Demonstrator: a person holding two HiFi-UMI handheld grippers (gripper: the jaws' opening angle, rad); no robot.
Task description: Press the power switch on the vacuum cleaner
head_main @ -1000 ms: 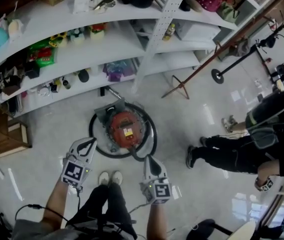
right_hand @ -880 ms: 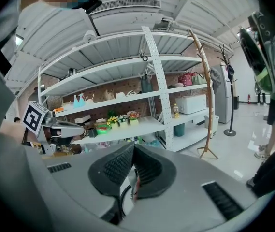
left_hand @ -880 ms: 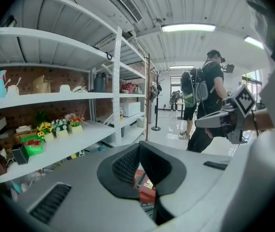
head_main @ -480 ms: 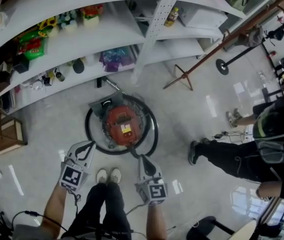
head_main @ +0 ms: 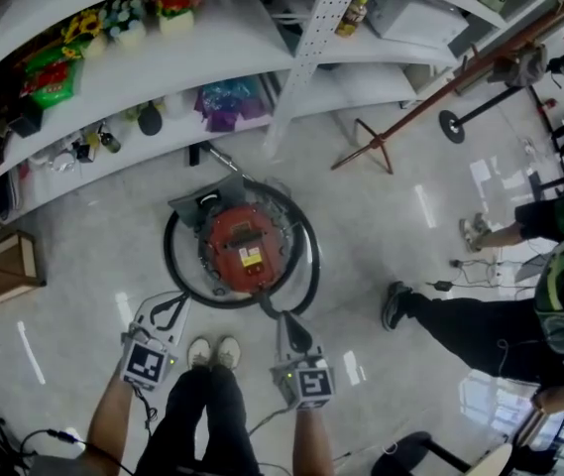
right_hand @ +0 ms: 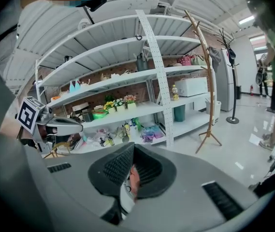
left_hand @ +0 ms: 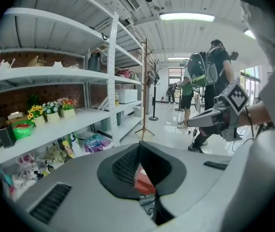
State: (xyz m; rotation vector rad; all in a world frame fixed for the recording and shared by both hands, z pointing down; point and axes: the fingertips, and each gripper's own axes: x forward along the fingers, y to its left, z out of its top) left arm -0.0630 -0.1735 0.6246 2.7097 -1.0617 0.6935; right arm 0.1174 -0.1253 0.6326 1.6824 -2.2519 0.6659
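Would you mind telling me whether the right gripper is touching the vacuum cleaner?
Apart. The left gripper view shows the right gripper held in mid-air, well above the floor where the vacuum cleaner sits.

My right gripper (right_hand: 133, 148) had its grey jaws with black ribbed pads closed together on nothing. A sliver of the red vacuum cleaner (right_hand: 134, 179) showed through the gap beneath them. Beyond stood white metal shelving (right_hand: 127, 81), and the left gripper (right_hand: 74, 126) hung off to the jaws' left.
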